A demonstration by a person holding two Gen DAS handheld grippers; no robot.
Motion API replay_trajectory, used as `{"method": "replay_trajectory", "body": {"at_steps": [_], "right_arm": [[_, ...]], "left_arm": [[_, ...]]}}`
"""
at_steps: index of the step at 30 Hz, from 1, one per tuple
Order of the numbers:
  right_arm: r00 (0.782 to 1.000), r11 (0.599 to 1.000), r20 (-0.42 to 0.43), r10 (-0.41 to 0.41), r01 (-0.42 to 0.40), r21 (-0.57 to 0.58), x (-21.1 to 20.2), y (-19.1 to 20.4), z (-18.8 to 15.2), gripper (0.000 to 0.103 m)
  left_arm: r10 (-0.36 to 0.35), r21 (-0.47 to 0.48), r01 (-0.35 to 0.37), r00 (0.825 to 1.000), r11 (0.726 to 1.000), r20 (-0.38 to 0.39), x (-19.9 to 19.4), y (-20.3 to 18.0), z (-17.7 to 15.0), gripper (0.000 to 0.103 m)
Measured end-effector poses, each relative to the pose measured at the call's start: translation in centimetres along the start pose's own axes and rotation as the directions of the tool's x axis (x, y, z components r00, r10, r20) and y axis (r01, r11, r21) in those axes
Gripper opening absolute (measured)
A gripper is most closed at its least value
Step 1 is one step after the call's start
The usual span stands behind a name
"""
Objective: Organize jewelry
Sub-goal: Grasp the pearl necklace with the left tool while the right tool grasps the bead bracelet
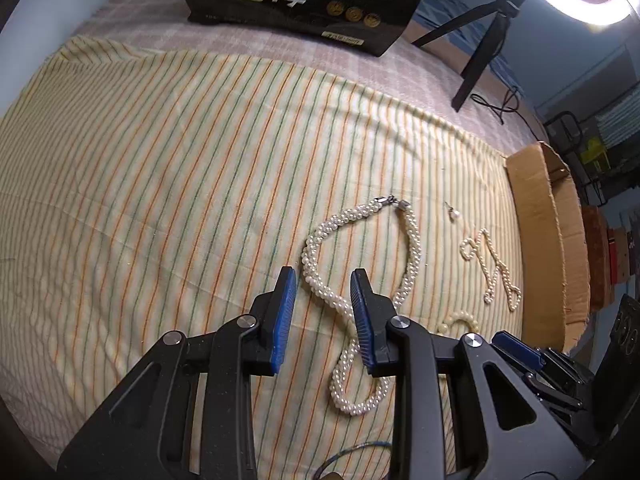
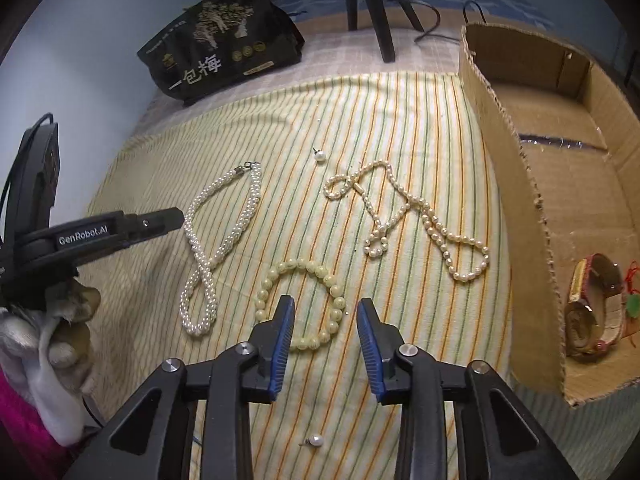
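A thick twisted pearl necklace lies in a figure-eight on the striped cloth; it also shows in the right wrist view. My left gripper is open, its jaws either side of the necklace's crossing, just above it. My right gripper is open over a round bracelet of pale yellow beads. A thin pearl strand lies to the right. One pearl earring lies beyond, another under my right gripper.
An open cardboard box stands at the right with a bangle inside. A black snack bag and a tripod stand at the back. The left gripper body shows at the left.
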State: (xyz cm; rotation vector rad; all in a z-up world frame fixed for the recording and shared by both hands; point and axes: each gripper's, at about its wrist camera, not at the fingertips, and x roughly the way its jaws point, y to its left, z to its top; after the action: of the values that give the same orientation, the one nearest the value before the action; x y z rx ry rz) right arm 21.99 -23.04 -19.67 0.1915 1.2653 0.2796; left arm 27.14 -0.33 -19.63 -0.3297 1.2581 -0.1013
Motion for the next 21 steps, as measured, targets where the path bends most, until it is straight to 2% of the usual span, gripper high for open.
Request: {"method": "replay_trajectory", "body": {"at_steps": [10,15,17,19,21], "right_arm": [[0.999,1.0,-0.043,-0.016,0.017,0.004,1.4,0.1,0.6,0.026],[0.998,0.999,-0.043,-0.044,0.043,-0.023,1.7,0.7,1.0,0.019],[0.998,0.998,-0.041,-0.057,0.056,-0.036,1.8,1.0,1.2,0.015],[0.997,0.996,-0.036,-0.069,0.067,-0.052,1.8,1.4,1.4,0.011],[0.997,0.996,-0.031,-0.074,0.072,-0.055,1.7,1.5,1.6,0.007]], "left_arm": [[0.009,-0.027,-0.01,0.999,1.0,-0.03,2.0,0.5,0.7,0.028],[0.017,-0.007,-0.018,0.999,1.0,-0.029,2.6,0.2,0.8,0.028],[0.032,0.01,-0.031,0.999,0.999,-0.024,2.6,0.1,0.7,0.024],[0.056,0.028,-0.056,0.998,0.998,-0.013,2.5,0.1,0.5,0.014],[0.063,0.03,-0.063,0.998,0.998,-0.008,2.6,0.1,0.6,0.008]]}}
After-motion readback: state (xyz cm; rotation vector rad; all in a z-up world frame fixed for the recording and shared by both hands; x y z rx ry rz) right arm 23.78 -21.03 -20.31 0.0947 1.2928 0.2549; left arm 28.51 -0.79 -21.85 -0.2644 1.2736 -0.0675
